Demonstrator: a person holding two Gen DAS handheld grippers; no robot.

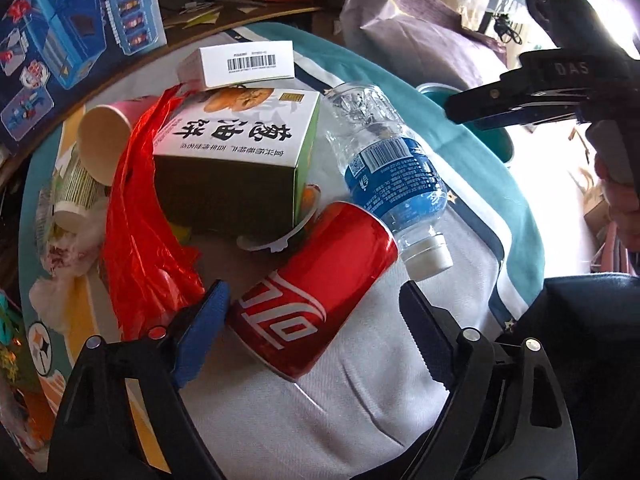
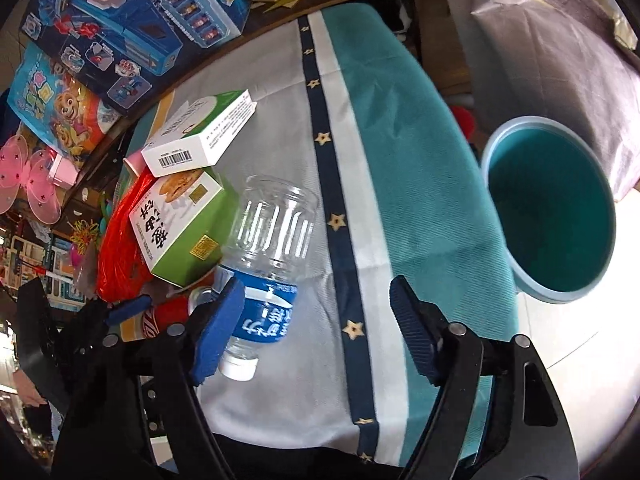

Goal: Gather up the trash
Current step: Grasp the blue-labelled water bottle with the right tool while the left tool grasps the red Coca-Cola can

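A red soda can [image 1: 320,292] lies on its side on the white and teal cloth [image 1: 340,412]. My left gripper [image 1: 316,336] stands open around its near end; the left blue pad [image 1: 204,332] is at the can's side and the right one is apart. Beside it lies a clear water bottle [image 1: 392,168] with a blue label. My right gripper [image 2: 316,332] is open, its left pad [image 2: 218,332] against the bottle [image 2: 268,264]; the right pad is well clear. A teal bin [image 2: 552,208] stands off the cloth's right edge.
A green and white carton [image 1: 240,148] carries a white barcoded box [image 1: 240,64]. A red plastic bag [image 1: 140,220], paper cups [image 1: 104,136] and tissue lie left of them. Toy boxes [image 2: 132,20] line the back. The right gripper's body [image 1: 520,108] hangs over the bin side.
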